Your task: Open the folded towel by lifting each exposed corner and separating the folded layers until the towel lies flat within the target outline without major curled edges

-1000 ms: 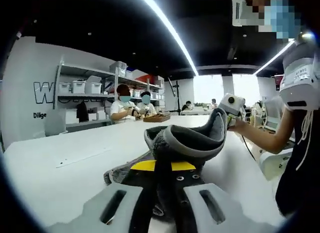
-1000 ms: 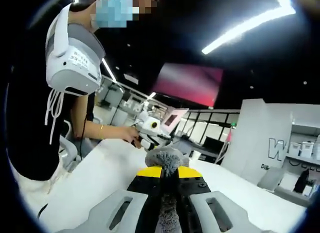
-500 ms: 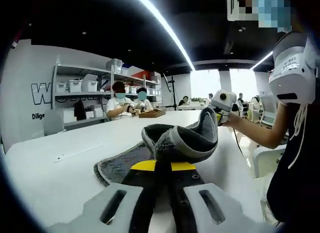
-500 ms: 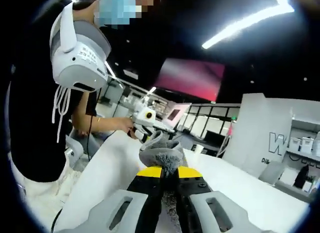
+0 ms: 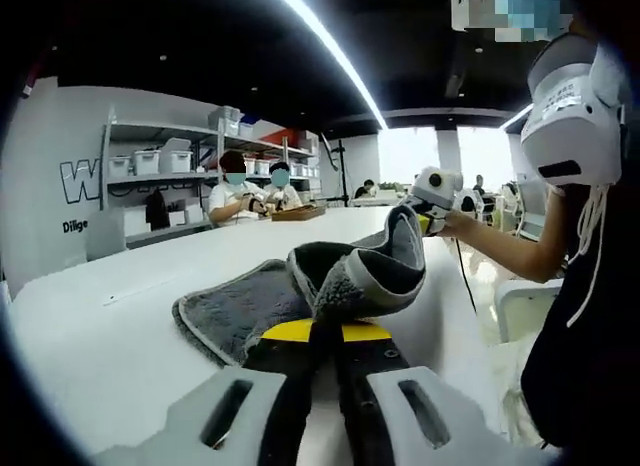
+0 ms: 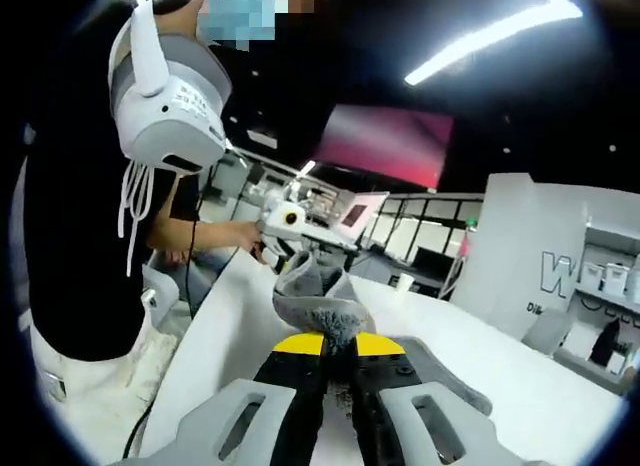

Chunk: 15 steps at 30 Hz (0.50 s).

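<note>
We log one grey towel (image 5: 300, 296), partly raised off the white tabletop (image 5: 120, 326), jaws of left gripper (image 5: 325, 331) and right gripper (image 6: 338, 344) each clenched on a towel edge.

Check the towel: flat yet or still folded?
Still partly folded. The towel has one layer flat on the table, while both tongs, left and right, hold an edge raised and curled.

Left gripper view: low over white table (image 5: 120, 336), close behind towel (image 5: 350, 276), facing shelves. Right gripper view: low, close, facing the opposite way, toward person (image 6: 90, 236). Shared: towel, table, each other's gripper.
</note>
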Each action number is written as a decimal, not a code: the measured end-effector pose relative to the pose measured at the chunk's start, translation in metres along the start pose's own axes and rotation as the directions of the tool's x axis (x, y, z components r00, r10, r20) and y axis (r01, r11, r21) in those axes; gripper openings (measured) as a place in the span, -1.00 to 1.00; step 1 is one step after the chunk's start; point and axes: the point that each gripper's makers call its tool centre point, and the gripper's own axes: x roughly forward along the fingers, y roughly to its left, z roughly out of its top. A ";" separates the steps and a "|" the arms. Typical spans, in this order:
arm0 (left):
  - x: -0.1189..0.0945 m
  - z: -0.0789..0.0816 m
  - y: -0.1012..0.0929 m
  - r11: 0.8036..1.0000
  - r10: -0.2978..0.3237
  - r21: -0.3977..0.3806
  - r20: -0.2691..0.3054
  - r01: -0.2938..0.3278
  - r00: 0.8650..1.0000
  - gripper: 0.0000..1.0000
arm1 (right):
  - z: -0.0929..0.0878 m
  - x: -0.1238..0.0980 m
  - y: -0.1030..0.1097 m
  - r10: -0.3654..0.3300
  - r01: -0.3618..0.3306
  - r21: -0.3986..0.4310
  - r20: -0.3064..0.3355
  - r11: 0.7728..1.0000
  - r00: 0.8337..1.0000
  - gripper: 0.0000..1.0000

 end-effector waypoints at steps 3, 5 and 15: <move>0.000 -0.004 -0.005 1.000 -0.003 0.010 -0.017 0.004 1.000 -0.89 | -0.004 -0.004 0.005 0.000 0.000 0.005 -0.015 1.000 1.000 -0.96; 0.000 -0.008 -0.010 1.000 -0.006 0.023 -0.038 0.007 0.999 -0.89 | -0.006 -0.006 0.008 -0.002 0.003 0.010 -0.023 1.000 1.000 -0.96; 0.001 -0.026 -0.029 0.999 -0.025 0.019 -0.098 0.027 0.995 -0.88 | -0.018 -0.014 0.020 -0.019 0.021 0.047 -0.048 0.999 0.999 -0.96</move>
